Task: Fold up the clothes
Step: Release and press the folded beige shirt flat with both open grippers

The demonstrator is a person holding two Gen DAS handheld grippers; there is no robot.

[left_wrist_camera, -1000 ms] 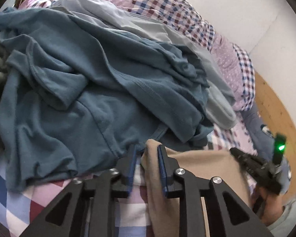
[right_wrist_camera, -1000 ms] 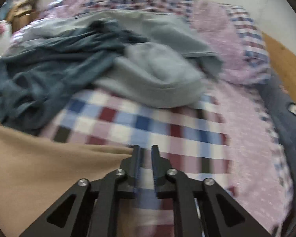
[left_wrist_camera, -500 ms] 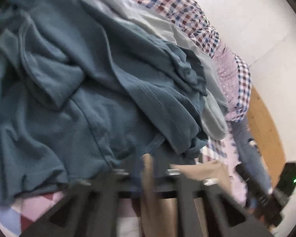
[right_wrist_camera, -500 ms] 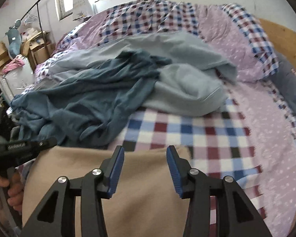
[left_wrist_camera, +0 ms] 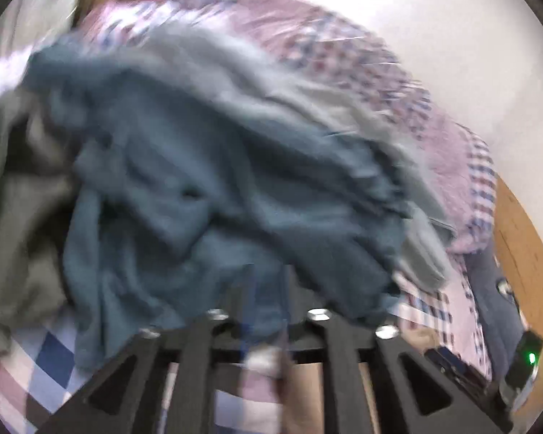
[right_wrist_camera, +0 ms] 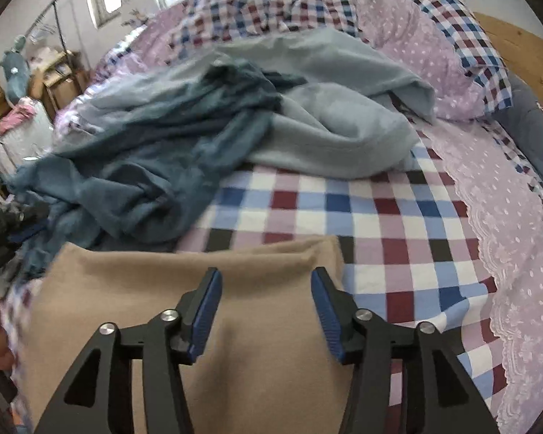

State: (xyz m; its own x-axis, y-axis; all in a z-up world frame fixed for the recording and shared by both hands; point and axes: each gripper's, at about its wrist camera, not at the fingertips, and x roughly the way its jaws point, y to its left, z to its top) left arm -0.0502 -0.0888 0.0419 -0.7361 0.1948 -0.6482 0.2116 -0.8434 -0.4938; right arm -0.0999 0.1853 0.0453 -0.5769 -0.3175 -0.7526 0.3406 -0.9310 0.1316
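Both grippers are letting go so the tan cloth is lying folded: right gripper opening, empty; left gripper opening toward the twelve o'clock pile

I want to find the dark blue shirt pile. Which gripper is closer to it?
The left. The left gripper sits right at the dark blue shirt pile's near edge, jaws opening. The right gripper hangs over the tan cloth, off to the pile's side.

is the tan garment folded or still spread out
Folded, as far as shows: the tan garment lies flat on the checked bedspread with a doubled far edge and a squared corner. Its near part is out of view.
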